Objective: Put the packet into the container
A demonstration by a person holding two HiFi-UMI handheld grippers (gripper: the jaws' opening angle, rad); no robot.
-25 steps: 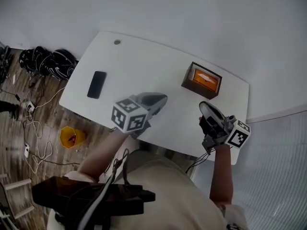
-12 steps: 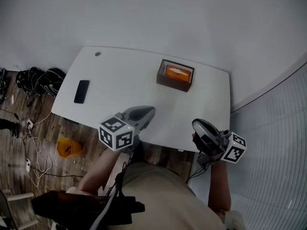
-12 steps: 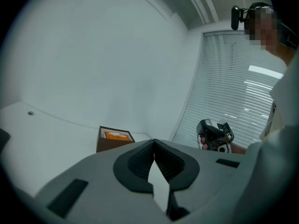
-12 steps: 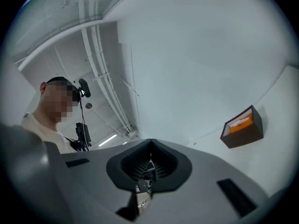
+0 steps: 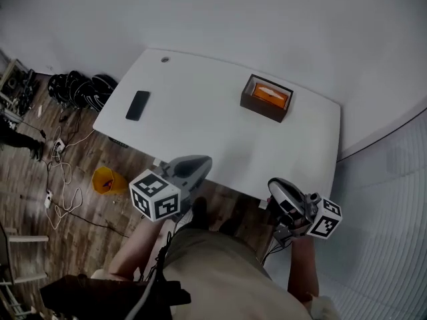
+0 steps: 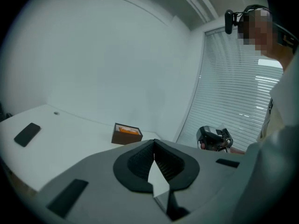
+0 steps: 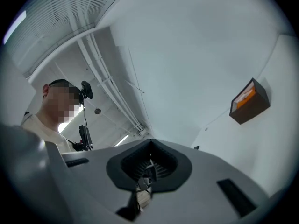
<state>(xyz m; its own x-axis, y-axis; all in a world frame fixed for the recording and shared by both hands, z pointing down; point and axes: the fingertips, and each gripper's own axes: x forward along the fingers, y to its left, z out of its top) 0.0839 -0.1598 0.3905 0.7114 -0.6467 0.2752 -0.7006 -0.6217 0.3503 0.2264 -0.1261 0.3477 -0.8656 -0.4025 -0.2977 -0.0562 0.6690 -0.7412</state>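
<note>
Packet [image 5: 269,95] is lying in the container [image 5: 257,107] while both grippers are hanging empty near the tabletop's [image 5: 200,119] front edge.

The orange packet is lying flat inside the brown container, its long axis running along the box's long side, from upper left to lower right in the head view. The container is sitting toward the far right of the tabletop, well apart from the phone [image 5: 138,105] at the far left. The left gripper [image 5: 204,162] is pointing at the tabletop's near edge, its fingers [image 6: 142,160] clenched together on nothing. The right gripper [image 5: 277,185] is hovering past the near right corner, its fingers [image 7: 161,164] likewise pressing together with nothing between them. Both are staying well apart from the container.
</note>
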